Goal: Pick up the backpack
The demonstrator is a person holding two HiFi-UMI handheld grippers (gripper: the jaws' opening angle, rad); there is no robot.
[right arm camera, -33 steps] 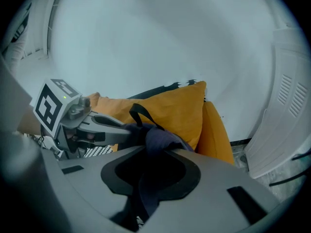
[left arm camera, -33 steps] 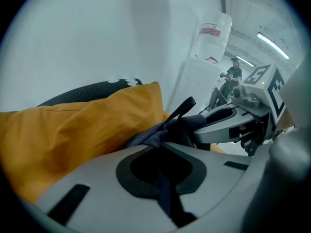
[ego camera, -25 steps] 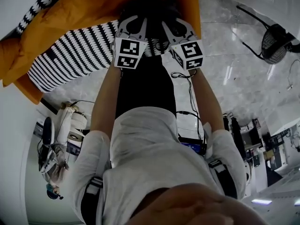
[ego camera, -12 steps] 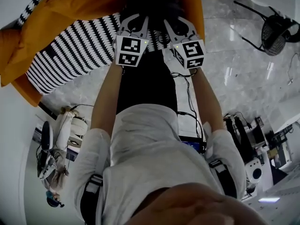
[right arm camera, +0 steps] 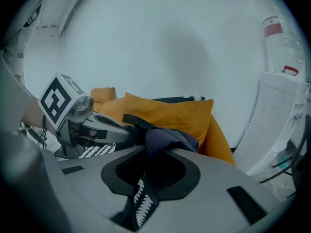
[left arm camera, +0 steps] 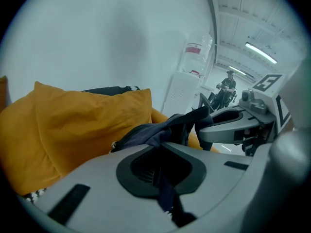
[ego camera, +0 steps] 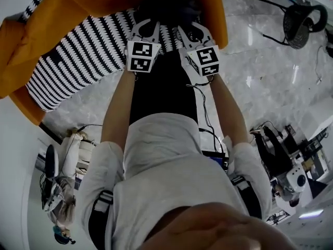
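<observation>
Grip status: both tools are holding the load.

- The left gripper (ego camera: 146,29) is pinching a thin fold of the backpack (left arm camera: 156,132). Its jaws are standing almost fully together, with the dark navy cloth running between them and trailing toward the camera.
- The right gripper (ego camera: 193,31) is clamping a thicker bunch of the same cloth, so its jaws are sitting a little further apart. A strap with a white zigzag print (right arm camera: 141,198) is hanging down through the gap.
- The two grippers are working side by side, close together, each one showing in the other's view.

Position: the landmark is the orange cushion (left arm camera: 82,125). The backpack is bunching up in front of it, at its near edge, and the cloth is gathering into a peak where the jaws are biting. The black-and-white striped cover (ego camera: 83,56) is lying against the cushion on the person's left. The pale stone floor (ego camera: 260,87) is showing beyond the cushion on the right.

Progress, as a judgement: reach and grasp are looking complete, and the two-point hold is looking secure. The cloth is peaking at the jaws, which suggests that the grippers are taking the weight. No view is showing the bottom of the backpack, so I cannot tell whether it is hanging clear of the cushion or resting on it in part.

Remaining: bringing the backpack fully clear of the cushion, with both grips holding.
</observation>
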